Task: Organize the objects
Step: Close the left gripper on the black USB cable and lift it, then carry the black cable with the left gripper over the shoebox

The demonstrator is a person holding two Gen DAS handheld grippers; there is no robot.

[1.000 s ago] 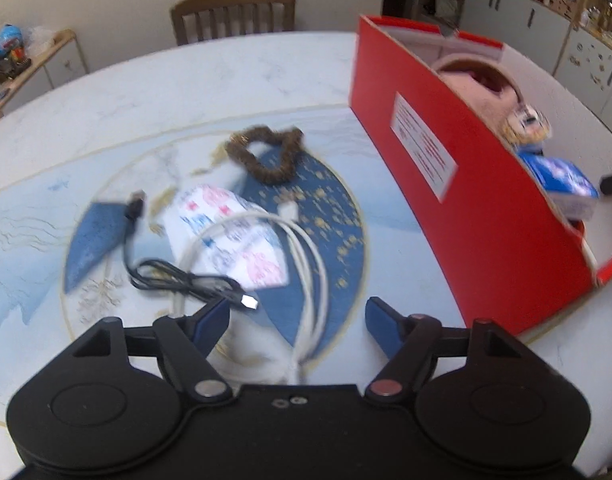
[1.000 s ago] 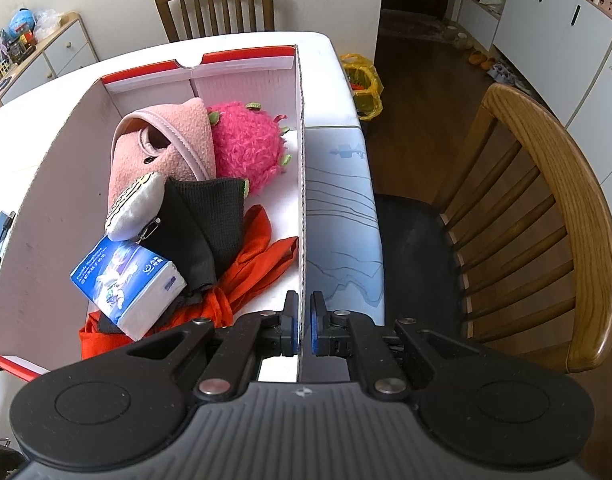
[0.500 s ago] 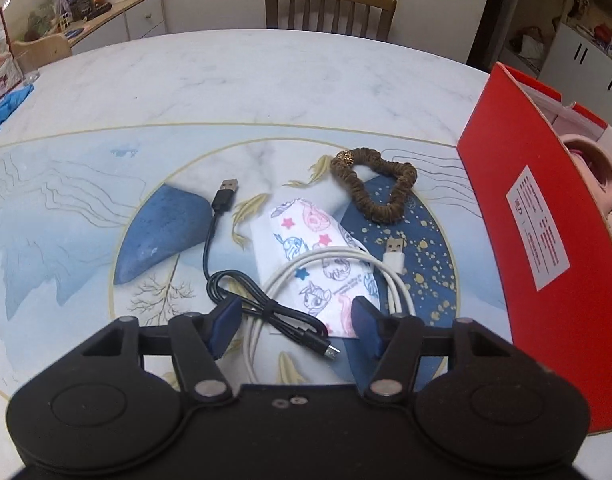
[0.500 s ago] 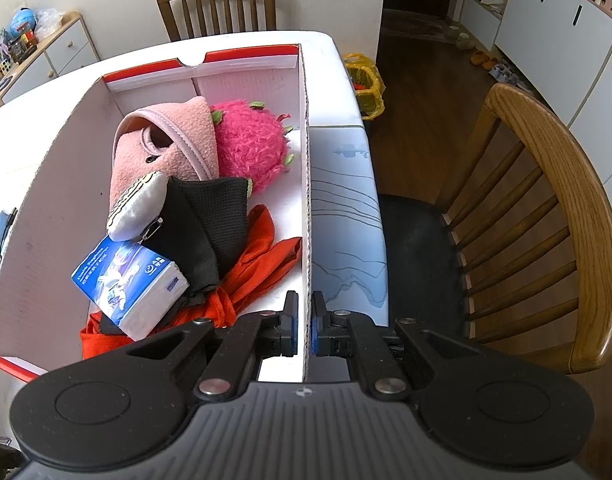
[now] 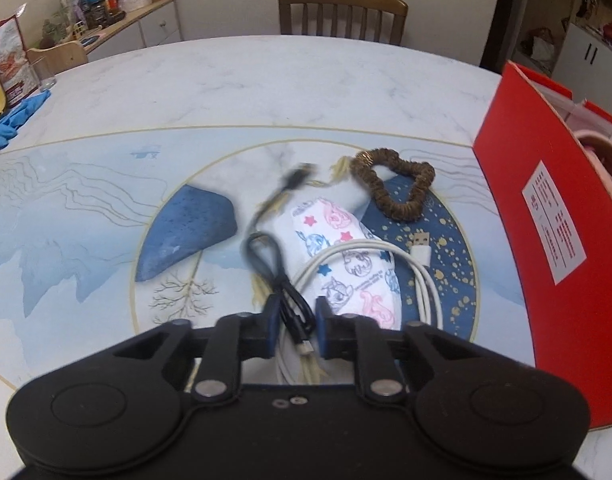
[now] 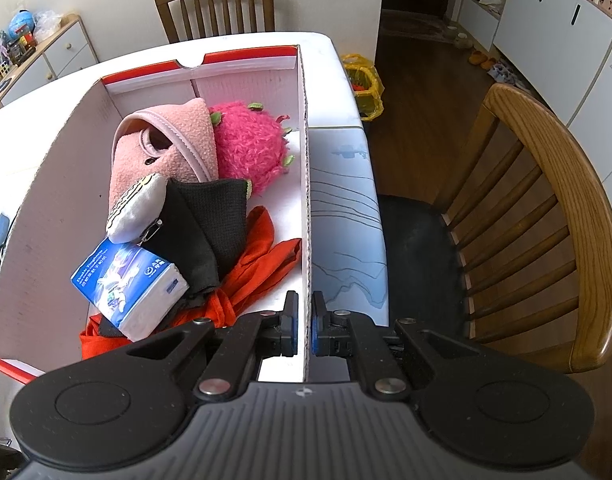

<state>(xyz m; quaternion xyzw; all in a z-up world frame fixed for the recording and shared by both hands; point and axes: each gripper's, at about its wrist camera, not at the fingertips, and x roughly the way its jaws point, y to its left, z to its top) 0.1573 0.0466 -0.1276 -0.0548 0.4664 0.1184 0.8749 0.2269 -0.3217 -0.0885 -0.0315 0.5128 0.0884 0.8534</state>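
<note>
Black cable clamped, box wall pinched

We see our left gripper [image 5: 295, 326], jaws just closing, clamped on the thin black USB cable [image 5: 266, 256] lying near the patterned face mask [image 5: 346, 264] on the marble tabletop [image 5: 266, 80]. Our right gripper [image 6: 302, 326] pinches the red-and-white cardboard box [image 6: 306, 184] wall.

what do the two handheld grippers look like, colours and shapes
Both look alike. The left gripper has a matte black body with two round lobes, black linkage arms on silver pivot pins, and blue pads on its fingers. The right gripper has the same black lobes, silver pins and blue pads, plus a ribbed grey centre panel. No hands, sleeves or cables of theirs show.
</note>
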